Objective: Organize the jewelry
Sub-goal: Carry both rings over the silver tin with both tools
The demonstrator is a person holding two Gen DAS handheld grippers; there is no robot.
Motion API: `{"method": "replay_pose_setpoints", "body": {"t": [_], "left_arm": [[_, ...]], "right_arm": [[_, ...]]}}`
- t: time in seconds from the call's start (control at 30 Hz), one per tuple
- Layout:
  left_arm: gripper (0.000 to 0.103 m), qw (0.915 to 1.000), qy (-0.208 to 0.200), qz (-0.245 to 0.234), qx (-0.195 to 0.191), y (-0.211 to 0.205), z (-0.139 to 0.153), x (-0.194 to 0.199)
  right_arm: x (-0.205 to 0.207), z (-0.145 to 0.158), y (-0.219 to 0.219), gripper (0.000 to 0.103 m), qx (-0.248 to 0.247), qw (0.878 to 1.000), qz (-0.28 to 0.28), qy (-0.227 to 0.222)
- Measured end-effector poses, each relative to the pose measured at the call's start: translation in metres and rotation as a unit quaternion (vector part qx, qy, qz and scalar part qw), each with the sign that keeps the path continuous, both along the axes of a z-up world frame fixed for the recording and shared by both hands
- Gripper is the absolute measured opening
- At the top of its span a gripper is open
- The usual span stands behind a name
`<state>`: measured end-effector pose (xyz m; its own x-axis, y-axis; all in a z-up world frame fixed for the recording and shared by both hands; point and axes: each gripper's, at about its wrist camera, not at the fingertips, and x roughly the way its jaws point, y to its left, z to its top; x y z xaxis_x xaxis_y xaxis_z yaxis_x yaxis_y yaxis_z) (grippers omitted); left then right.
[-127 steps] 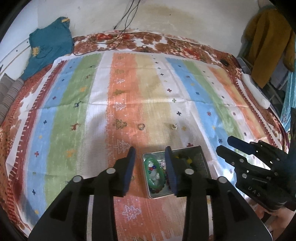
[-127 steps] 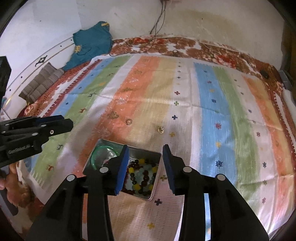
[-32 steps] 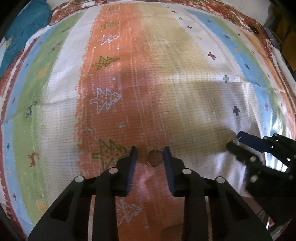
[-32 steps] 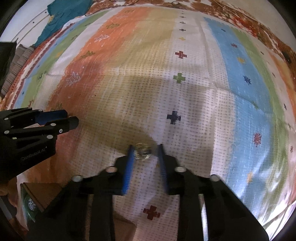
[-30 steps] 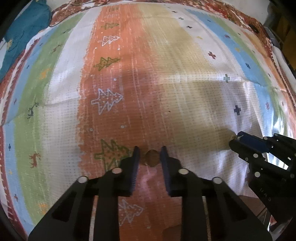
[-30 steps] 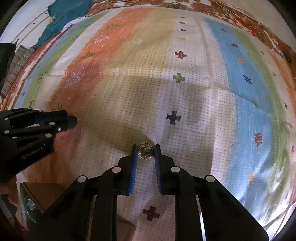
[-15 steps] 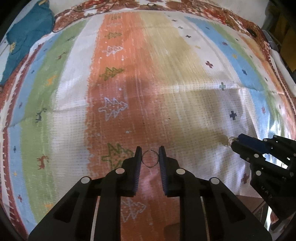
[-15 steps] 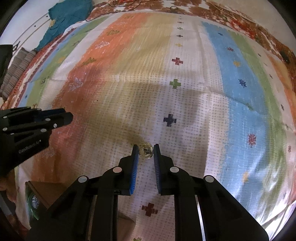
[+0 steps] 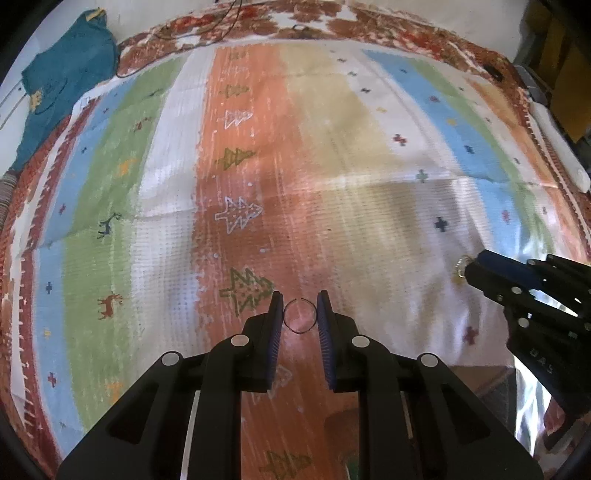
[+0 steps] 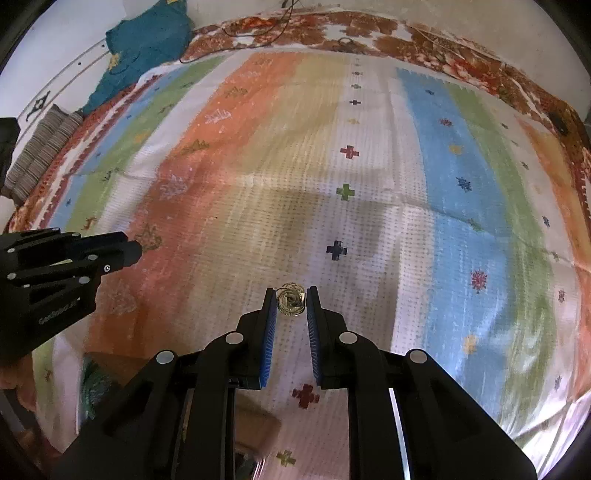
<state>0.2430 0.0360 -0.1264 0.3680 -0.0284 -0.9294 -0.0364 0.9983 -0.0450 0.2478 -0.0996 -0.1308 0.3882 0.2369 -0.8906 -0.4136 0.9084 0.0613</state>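
Jewelry is pinched at the very fingertips: a thin ring (image 9: 300,320) clamped in the left hand-held gripper (image 9: 300,318), a gold ornament (image 10: 291,299) in the right hand-held gripper (image 10: 291,301). Such shallow holds risk either piece slipping onto the striped bedspread (image 10: 443,184) below during carrying.

I am seeing a bed (image 10: 491,44) carrying a striped cloth (image 10: 369,177); a teal garment (image 10: 147,40) is lying beside the cloth's far-left corner, a black cable (image 10: 236,33) next to it.

Both hand-held grippers closed since start; thin ring (image 9: 299,316) and gold ornament (image 10: 291,299) lifted off cloth.
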Motion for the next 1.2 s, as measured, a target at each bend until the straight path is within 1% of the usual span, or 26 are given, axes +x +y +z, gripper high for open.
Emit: {"method": "replay_pose_setpoints", "body": {"t": [0.07, 0.13, 0.37, 0.47, 0.57, 0.77, 0.87, 1.0, 1.2], "left_arm": [[0.018, 0.9999, -0.011, -0.001, 0.008, -0.002, 0.006, -0.005], [0.018, 0.9997, -0.016, 0.002, 0.017, -0.002, 0.01, -0.01], [0.018, 0.9993, -0.034, -0.007, 0.01, -0.01, 0.03, -0.025], [0.018, 0.9993, -0.036, -0.01, 0.008, -0.014, 0.032, -0.031], [0.018, 0.9991, -0.038, -0.016, 0.012, -0.019, 0.034, -0.04], [0.018, 0.9986, -0.05, -0.019, 0.001, -0.022, 0.047, -0.052], [0.018, 0.9981, -0.058, -0.021, -0.004, -0.024, 0.053, -0.058], [0.018, 0.9972, -0.071, -0.024, 0.006, -0.029, 0.061, -0.067], [0.018, 0.9962, -0.08, -0.033, 0.004, -0.035, 0.07, -0.079]], "right_arm": [[-0.003, 0.003, 0.0, 0.017, 0.003, 1.0, -0.001, -0.002], [-0.008, 0.008, 0.001, 0.017, -0.006, 1.0, 0.002, -0.013], [-0.031, 0.03, 0.005, 0.017, 0.004, 0.999, 0.012, -0.037], [-0.037, 0.035, 0.006, 0.017, 0.008, 0.999, 0.014, -0.042], [-0.041, 0.038, 0.004, 0.017, 0.011, 0.999, 0.014, -0.045], [-0.052, 0.044, -0.002, 0.017, 0.02, 0.999, 0.01, -0.048], [-0.057, 0.045, -0.003, 0.017, 0.011, 0.998, 0.011, -0.054], [-0.064, 0.05, -0.007, 0.017, 0.014, 0.998, 0.01, -0.06], [-0.074, 0.056, -0.011, 0.017, 0.02, 0.998, 0.012, -0.065]]}}
